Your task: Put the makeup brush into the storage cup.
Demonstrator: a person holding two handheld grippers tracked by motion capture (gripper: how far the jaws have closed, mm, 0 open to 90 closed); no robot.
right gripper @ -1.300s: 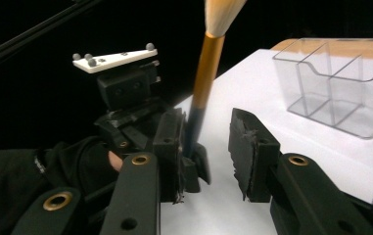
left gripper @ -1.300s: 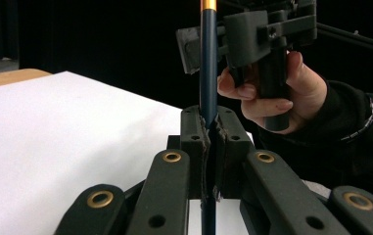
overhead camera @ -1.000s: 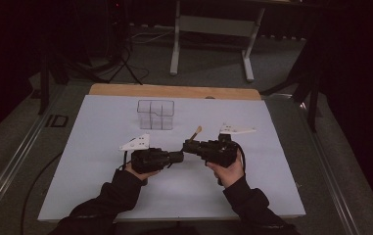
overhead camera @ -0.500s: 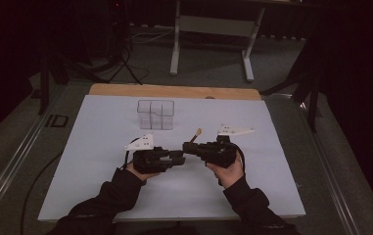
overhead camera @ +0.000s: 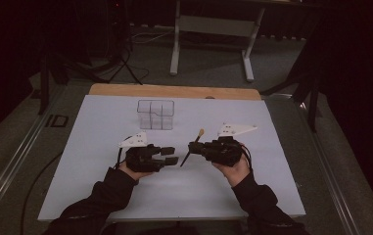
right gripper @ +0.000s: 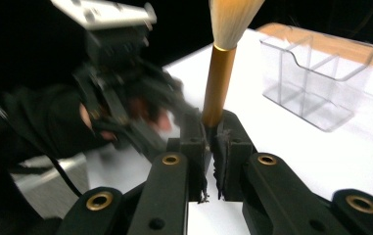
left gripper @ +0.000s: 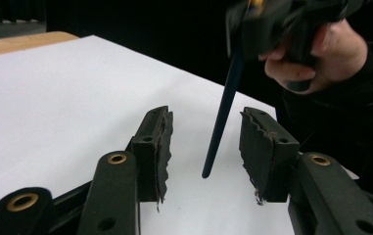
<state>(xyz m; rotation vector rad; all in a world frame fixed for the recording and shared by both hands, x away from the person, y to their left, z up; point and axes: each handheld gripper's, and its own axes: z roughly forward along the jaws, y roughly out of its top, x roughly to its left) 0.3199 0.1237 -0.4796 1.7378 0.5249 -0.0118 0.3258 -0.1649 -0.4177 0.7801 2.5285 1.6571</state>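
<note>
A makeup brush [overhead camera: 199, 135] with tan bristles, a gold ferrule [right gripper: 219, 73] and a dark handle [left gripper: 221, 117] stands tilted above the white table top [overhead camera: 101, 132]. My right gripper [overhead camera: 192, 147] is shut on it just below the ferrule [right gripper: 212, 129]. My left gripper [overhead camera: 173, 156] is open to the left of it. In the left gripper view its jaws [left gripper: 204, 122] stand wide apart on either side of the handle's lower end, without touching it. A clear compartment organizer [overhead camera: 155, 114] stands behind both grippers, upright [right gripper: 321, 83].
A wooden strip [overhead camera: 174, 91] runs along the table's far edge. Behind it stand a metal frame's legs [overhead camera: 176, 44] and a dark floor. White table top lies bare to the left, right and front of the hands.
Both grippers have barely shifted. The brush stays held in the right gripper, and the left gripper's jaws stay by its handle end.
</note>
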